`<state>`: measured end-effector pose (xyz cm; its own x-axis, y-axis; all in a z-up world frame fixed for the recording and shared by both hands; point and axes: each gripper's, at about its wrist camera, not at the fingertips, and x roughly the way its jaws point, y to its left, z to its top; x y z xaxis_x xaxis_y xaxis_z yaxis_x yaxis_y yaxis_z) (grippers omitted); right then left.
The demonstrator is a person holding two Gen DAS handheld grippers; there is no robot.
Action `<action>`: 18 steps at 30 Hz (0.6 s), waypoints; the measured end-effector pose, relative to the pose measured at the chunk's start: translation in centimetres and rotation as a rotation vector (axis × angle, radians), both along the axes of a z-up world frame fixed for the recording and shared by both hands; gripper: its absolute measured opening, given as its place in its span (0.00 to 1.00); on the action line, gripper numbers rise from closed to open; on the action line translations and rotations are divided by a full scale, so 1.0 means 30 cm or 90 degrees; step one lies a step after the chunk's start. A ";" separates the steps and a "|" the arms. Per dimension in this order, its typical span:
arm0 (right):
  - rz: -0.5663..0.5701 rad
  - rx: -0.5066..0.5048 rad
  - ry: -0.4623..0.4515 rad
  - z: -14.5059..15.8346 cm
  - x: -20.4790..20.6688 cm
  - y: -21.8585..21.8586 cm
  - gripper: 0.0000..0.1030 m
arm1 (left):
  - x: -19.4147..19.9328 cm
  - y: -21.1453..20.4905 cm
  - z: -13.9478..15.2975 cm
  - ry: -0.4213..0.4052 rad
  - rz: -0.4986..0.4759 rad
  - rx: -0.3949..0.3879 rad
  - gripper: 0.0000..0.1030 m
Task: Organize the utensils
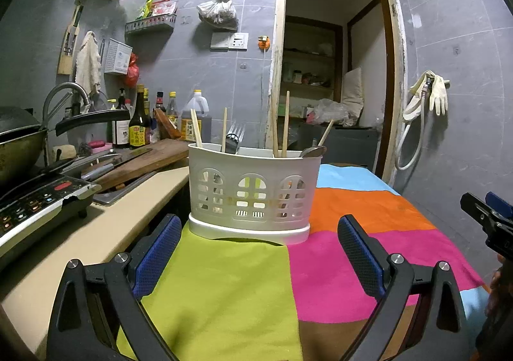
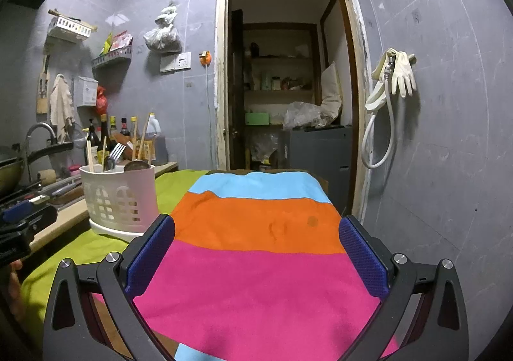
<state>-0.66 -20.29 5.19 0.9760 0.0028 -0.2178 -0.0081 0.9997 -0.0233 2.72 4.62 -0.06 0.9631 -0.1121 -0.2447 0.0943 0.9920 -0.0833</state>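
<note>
Facing white utensil caddy (image 1: 250, 194) near cloth edge (image 1: 182, 233), both tools spread apart

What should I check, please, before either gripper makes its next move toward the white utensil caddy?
1. Left gripper open and empty: ok.
2. Right gripper open and empty: ok.
3. White utensil caddy upright on the striped cloth: ok.
4. Utensils inside the caddy: chopsticks, fork and spoon stand in it: ok. Whether each is in the right compartment: cannot tell.
5. Loose utensils left on the cloth: none in either view: ok.
6. Left gripper lined up with the caddy, which stands straight ahead between its fingers: ok; the right gripper faces bare cloth, caddy off to its left: not ok.
</note>
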 end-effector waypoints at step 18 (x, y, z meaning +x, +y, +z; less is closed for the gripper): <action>0.005 0.003 0.003 -0.002 0.015 -0.001 1.00 | 0.005 0.004 -0.001 0.002 -0.002 -0.002 0.93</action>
